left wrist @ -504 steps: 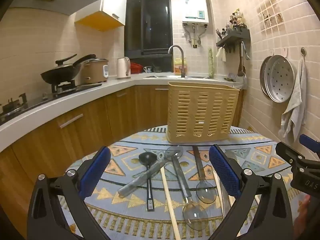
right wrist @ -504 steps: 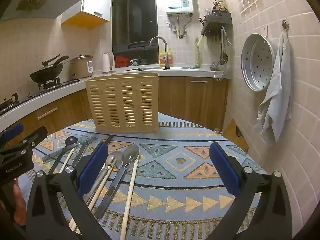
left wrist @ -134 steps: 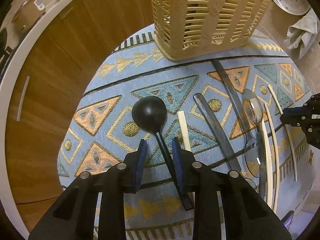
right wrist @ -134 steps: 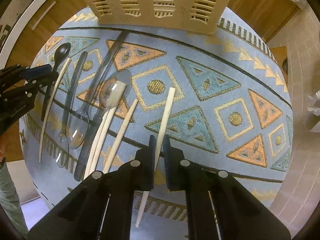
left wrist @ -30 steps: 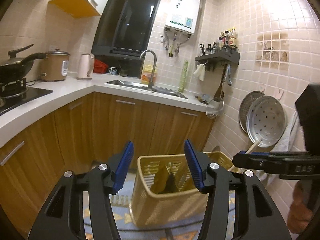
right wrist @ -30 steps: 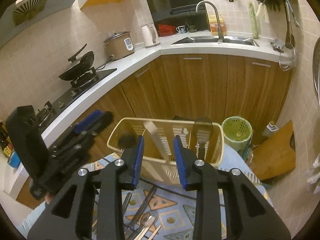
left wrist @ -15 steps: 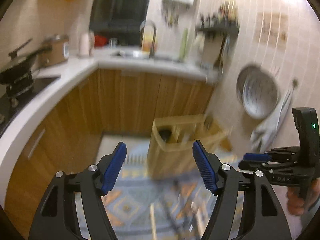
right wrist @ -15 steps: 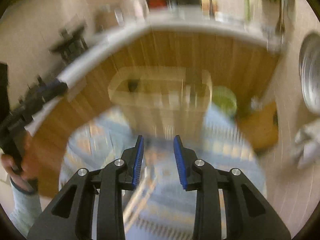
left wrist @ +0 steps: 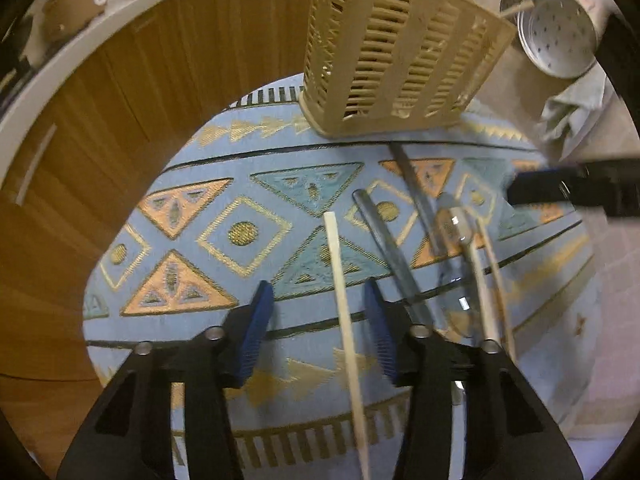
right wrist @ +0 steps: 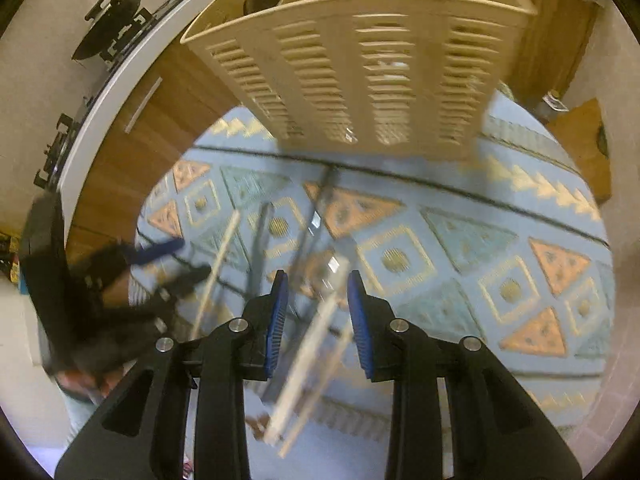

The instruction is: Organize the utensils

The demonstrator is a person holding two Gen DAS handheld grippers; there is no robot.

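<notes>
A beige slotted basket [left wrist: 400, 60] [right wrist: 360, 72] stands at the far side of the round patterned tablecloth [left wrist: 240, 236]; a black ladle [right wrist: 260, 0] sticks up in its left compartment. My left gripper [left wrist: 320, 320] points down over a pale wooden chopstick [left wrist: 340, 288]. Its jaws are closing, with the stick between them nearer the right pad and not pressed. Right of it lie a grey handle [left wrist: 384, 248], a clear spoon [left wrist: 452, 224] and more pale sticks [left wrist: 486, 280]. My right gripper [right wrist: 318, 312] hangs open above a blurred pale utensil [right wrist: 332, 284].
Wooden cabinets [left wrist: 120, 120] and a white counter curve behind the table. A perforated steamer tray [left wrist: 560, 36] and a towel [left wrist: 576, 108] hang on the right wall. A wok [right wrist: 116, 12] sits on the stove. The other gripper [right wrist: 160, 256] [left wrist: 560, 190] works close beside each one.
Both grippers have tipped down from above the basket to the utensils on the cloth. The left jaws widened, then narrowed around the chopstick. The right jaws kept their gap.
</notes>
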